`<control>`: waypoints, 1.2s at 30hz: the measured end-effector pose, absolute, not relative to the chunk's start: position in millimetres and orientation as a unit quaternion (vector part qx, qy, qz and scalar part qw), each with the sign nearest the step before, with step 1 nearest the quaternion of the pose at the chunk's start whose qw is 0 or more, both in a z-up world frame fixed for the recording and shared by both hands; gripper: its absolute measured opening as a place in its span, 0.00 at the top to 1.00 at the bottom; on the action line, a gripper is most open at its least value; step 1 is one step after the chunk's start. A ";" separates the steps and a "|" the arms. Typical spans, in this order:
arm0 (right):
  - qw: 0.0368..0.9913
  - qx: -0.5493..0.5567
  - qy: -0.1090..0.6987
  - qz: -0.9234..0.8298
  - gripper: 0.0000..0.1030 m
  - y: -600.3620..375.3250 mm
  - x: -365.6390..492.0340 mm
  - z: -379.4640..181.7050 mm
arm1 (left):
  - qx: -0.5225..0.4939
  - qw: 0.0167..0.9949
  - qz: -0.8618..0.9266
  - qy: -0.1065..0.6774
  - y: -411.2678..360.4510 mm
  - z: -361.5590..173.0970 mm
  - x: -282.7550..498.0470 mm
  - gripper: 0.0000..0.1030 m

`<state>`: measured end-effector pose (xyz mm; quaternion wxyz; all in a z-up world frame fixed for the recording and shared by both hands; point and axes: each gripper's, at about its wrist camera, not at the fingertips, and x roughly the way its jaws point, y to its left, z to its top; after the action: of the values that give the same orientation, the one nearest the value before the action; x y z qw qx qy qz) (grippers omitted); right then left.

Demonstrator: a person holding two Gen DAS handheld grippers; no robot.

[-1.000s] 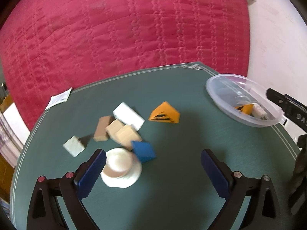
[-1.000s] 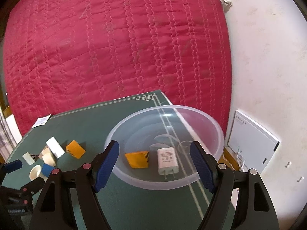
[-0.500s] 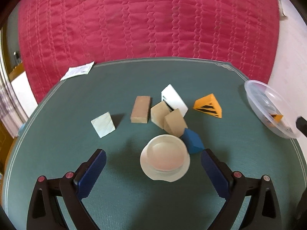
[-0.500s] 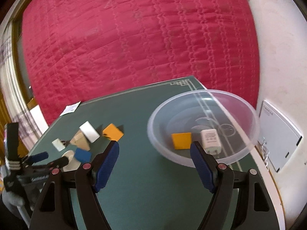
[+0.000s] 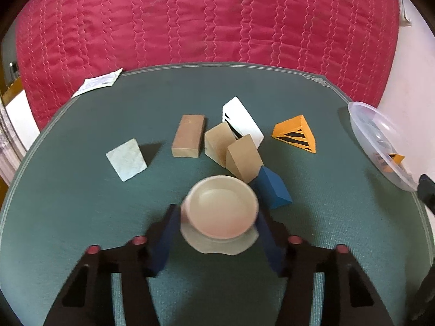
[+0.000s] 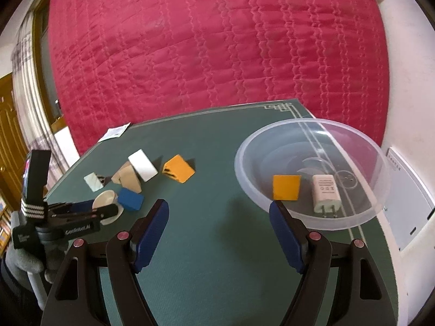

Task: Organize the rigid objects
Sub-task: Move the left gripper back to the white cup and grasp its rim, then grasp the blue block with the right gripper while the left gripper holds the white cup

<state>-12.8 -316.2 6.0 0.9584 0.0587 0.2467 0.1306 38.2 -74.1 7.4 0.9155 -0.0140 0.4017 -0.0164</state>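
Observation:
My left gripper is shut on a cream cup that stands on the green table; its blue pads press both sides of it. Behind the cup lie a blue block, two tan blocks, a brown brick, a white block, a pale square block and an orange striped wedge. My right gripper is open and empty, above the table just left of a clear plastic bowl. The bowl holds an orange block and a white charger.
A red quilted cover hangs behind the table. A paper slip lies at the table's far left edge. The bowl sits at the right edge in the left wrist view. A white wall panel is right of the table.
My left gripper has moved forward and closed on the cream cup; it was open before. My right gripper has drawn back and left from the bowl, still open.

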 end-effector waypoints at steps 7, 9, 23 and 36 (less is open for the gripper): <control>0.950 0.040 0.265 0.160 0.25 -304.4 -9.5 0.8 | -0.027 0.920 -0.025 0.389 -69.1 17.3 29.9 0.49; 0.946 0.038 0.275 0.166 0.25 -301.4 -6.9 -0.6 | -0.026 0.923 -0.023 0.384 -67.3 20.9 26.6 0.49; 0.906 -0.048 0.352 0.231 0.25 -223.5 33.3 -15.5 | -0.019 0.928 -0.010 0.372 -35.7 27.7 2.6 0.49; 0.885 -0.159 0.362 0.245 0.29 -165.8 73.3 -22.3 | -0.017 0.929 -0.003 0.369 -6.7 29.8 -2.2 0.49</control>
<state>73.3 -165.8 -22.3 0.8854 -0.1587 0.3619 0.2446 -2.2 -6.7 29.8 0.9293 -0.0168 0.3690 -0.0030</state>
